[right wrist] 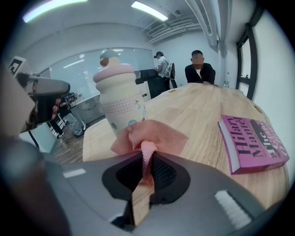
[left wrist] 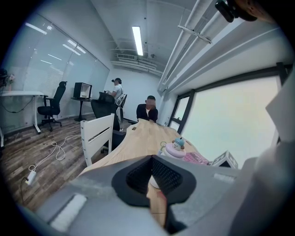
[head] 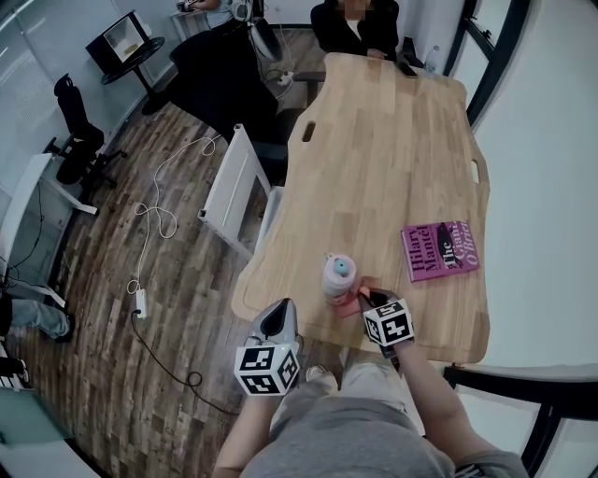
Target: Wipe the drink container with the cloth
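A pale pink drink container [head: 338,278] with a small blue figure on its lid stands upright near the front edge of the wooden table [head: 392,159]. My right gripper [head: 372,301] is shut on a pink cloth [right wrist: 150,136], and the cloth rests against the lower side of the container [right wrist: 119,99]. My left gripper [head: 280,320] hangs at the table's front edge, left of the container and apart from it, with its jaws shut on nothing. The left gripper view shows the container [left wrist: 174,149] a short way ahead.
A pink book [head: 439,249] lies on the table right of the container. A white chair [head: 234,187] stands at the table's left side. A person sits at the far end [head: 357,23]. Cables [head: 154,224] lie on the wooden floor at left.
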Available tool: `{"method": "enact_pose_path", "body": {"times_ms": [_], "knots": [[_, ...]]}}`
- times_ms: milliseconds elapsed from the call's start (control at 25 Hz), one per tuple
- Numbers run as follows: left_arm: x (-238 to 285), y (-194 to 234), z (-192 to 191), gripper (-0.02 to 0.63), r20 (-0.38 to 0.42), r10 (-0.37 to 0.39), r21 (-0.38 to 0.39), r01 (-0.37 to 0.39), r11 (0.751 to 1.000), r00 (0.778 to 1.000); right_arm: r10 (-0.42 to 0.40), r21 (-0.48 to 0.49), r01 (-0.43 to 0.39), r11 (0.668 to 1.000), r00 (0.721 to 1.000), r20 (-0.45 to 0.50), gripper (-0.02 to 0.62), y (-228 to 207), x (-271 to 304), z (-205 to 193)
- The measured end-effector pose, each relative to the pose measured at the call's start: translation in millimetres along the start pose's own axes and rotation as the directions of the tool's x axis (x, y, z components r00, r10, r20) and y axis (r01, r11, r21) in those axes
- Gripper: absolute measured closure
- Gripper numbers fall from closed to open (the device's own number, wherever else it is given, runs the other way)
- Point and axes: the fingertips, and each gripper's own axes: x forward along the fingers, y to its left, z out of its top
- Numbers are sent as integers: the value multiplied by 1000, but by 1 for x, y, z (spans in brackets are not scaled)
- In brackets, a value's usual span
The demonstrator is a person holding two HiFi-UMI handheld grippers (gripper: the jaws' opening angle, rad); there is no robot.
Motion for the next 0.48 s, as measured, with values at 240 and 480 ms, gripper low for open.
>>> {"method": "enact_pose_path", "body": {"times_ms": [240,480], "knots": [[-16,-2,-4,601,-1,-25,16,25,1000,1000,-25,32,22,999,995,101,569,18,-36,15],[-34,-6,-7,601,13,-46,29,45,999,999,-52,40,45,998,977,209,569,43,-72,31]]}}
